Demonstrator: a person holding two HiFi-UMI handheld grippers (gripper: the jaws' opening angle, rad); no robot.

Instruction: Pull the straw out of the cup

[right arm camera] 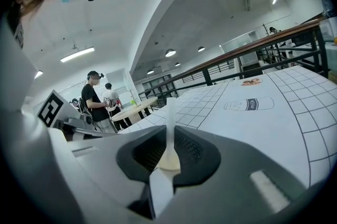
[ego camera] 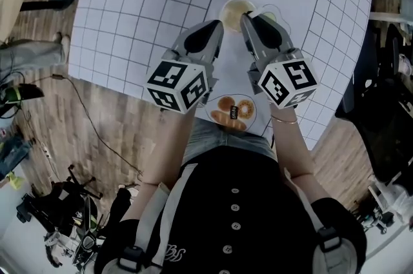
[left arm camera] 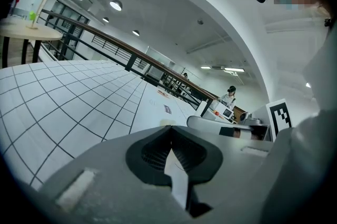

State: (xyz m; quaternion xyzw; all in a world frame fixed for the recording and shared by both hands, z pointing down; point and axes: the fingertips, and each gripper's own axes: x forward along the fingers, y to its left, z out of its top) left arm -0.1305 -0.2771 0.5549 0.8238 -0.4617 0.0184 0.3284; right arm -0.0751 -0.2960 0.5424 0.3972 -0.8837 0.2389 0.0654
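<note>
**Right tongs on the straw, cup at 12 o'clock**

Opens in the head view with the cup [ego camera: 235, 11] sitting on the gridded white surface [ego camera: 129, 21], at 12 o'clock from both sets of tongs and right off their tips. Shows no straw from up here, too thin to pick out against the pale rim.

Switches to the right gripper view and settles it. Catches the right tongs [right arm camera: 169, 132] pressed in on the straw [right arm camera: 170, 112], a slim white stem pinched at the very tips with no gap showing either side. Stands it upright, long axis running from 6 to 12 o'clock, with the lower end dropping towards the cream mouth of the cup just below the tips.

Finds the left tongs [left arm camera: 171, 129] pressed together on nothing, with only a sliver of the cup's rim peeking over the tips at 12 o'clock. Looks close to the cup, though whether touching is hard to say.

Reads, then, as a right-hand job. Calls for a pull straight along that upright axis, up towards 12 o'clock, since dragging sideways could well tip the cup with nothing visibly bracing it.
</note>
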